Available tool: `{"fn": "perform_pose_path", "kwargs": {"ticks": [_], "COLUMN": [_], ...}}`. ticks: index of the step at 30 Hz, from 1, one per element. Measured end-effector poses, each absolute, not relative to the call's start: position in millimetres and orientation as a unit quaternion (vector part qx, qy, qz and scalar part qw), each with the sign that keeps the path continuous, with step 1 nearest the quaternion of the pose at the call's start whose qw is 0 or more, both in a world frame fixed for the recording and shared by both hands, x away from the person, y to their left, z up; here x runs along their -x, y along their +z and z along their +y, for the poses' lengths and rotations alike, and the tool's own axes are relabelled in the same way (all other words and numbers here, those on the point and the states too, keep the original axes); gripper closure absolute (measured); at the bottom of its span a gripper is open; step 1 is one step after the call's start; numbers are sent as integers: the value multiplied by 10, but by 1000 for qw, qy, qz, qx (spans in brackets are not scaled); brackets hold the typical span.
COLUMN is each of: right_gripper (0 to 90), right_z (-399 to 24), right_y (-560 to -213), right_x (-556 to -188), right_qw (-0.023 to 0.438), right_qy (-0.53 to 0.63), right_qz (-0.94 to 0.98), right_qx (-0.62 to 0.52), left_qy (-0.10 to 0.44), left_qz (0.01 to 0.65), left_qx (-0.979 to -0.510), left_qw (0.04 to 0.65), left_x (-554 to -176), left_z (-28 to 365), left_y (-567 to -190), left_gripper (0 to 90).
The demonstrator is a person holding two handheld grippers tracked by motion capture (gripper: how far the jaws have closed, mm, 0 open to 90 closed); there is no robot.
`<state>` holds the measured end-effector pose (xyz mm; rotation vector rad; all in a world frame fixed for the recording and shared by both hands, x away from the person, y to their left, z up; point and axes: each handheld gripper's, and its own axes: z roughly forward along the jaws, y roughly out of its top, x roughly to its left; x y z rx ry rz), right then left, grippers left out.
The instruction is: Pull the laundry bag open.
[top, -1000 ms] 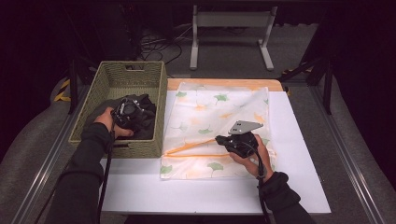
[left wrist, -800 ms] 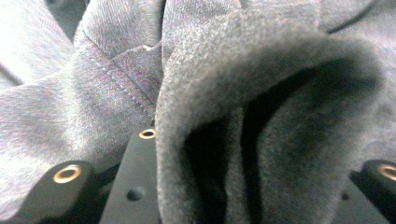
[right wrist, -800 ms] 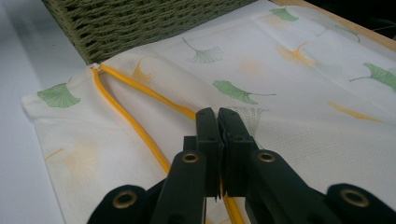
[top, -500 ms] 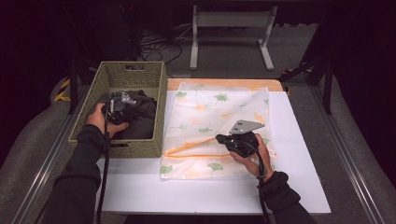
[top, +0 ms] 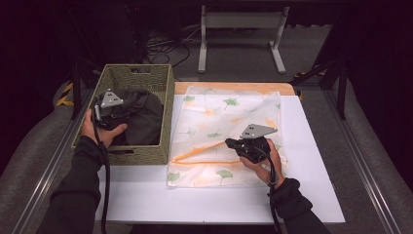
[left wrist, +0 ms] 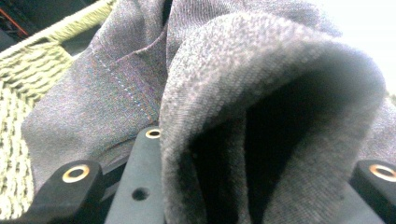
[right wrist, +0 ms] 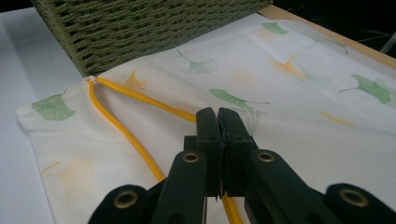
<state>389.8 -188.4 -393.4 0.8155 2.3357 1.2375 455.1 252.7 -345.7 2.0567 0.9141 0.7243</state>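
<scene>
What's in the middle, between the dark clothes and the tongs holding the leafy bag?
The woven basket's wall, then a stretch of the leafy bag, lie between the dark clothes and the right tongs, as the high view shows.

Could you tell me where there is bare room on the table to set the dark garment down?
Bare white tabletop lies right of the leaf-printed mesh bag and along the near edge. The woven green basket is crowded with grey cloth.

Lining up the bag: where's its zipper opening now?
In the high view, the orange zipper runs across the bag's near left part, between the basket and the right gripper.
</scene>
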Motion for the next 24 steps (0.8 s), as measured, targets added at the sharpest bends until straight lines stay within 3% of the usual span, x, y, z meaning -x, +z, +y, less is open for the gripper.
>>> {"fn": "perform_pose_path", "kwargs": {"ticks": [8,24], "right_gripper": [884,885], "right_z": [-1882,-1896], "right_y": [-3931,-3916], "right_x": [-3887,-3917], "right_qw": [188,192], "right_qy": [441,448], "right_qz": [828,823], "right_qx": [-290,-291], "left_qy": [300,285], "left_qz": [351,344], "left_qx": [-790,-764], "left_qw": [404,466], "left_x": [-4443,-4255], "left_z": [2565,2599], "left_y": [-3368,-3298], "left_gripper": [709,709]}}
